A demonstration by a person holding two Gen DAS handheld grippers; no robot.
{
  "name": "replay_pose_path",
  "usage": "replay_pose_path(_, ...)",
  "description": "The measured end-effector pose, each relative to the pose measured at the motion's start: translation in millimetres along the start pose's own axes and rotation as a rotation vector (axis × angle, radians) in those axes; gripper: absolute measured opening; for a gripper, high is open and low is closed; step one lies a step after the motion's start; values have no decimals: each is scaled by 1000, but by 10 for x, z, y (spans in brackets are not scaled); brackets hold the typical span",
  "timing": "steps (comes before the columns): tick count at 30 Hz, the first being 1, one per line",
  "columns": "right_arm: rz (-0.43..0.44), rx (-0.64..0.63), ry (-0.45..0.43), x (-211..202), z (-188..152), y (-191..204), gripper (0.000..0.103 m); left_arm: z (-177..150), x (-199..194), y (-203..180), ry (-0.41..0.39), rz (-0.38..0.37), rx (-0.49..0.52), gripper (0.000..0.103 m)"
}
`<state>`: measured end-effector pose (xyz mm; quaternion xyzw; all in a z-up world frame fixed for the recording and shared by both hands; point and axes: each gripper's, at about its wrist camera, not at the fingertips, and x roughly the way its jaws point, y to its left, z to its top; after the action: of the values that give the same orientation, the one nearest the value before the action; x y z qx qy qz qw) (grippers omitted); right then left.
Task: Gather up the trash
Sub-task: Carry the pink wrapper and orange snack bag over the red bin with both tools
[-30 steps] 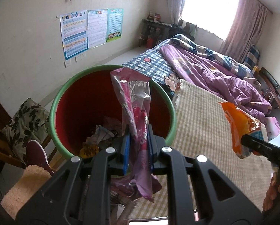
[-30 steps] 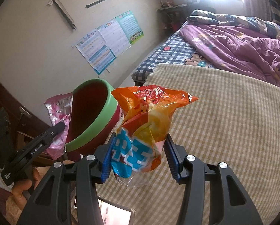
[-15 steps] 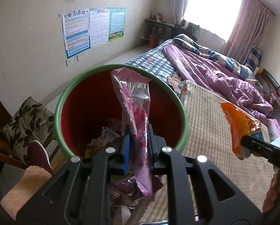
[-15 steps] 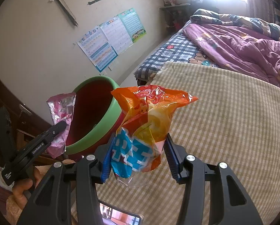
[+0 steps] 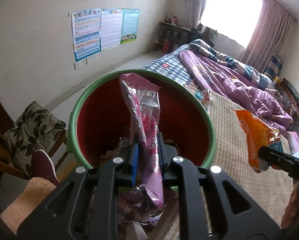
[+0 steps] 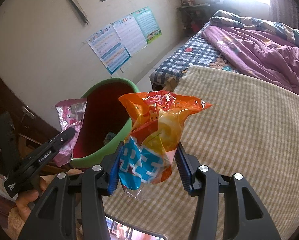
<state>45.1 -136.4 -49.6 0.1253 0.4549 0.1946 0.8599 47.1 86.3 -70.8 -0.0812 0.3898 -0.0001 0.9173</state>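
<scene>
Beside the bed [image 6: 249,124], with its checked beige blanket, a red bin [image 5: 101,120] with a green rim is seen. A pink wrapper [image 5: 145,124] is clamped in the left claw [image 5: 147,160] above the bin's mouth. An orange snack bag [image 6: 159,128] (crumpled) is gripped by the right claw [image 6: 147,168] over the bed's near edge.

We note a bin [image 5: 201,108] red inside with a green rim, a pink-and-silver wrapper [image 5: 147,132], an orange bag [image 6: 157,132] with blue-and-white print, a beige checked blanket [image 6: 249,136], a purple quilt [image 6: 269,48].
</scene>
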Motion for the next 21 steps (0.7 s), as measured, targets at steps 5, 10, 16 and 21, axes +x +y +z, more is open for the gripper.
replay_pose_path(5,4,-8,0,23,-6,28,48,4,3,22,0,-1,4,15)
replay_pose_path(10,4,-6,1,30,-6,32,48,5,4,30,1,0,2,15)
replay_pose_path(16,7,-11,0,39,1,76,48,8,7,31,-1,-1,3,15)
replay_pose_path(21,15,-23,-6,49,34,101,48,12,15,43,1,-1,3,15)
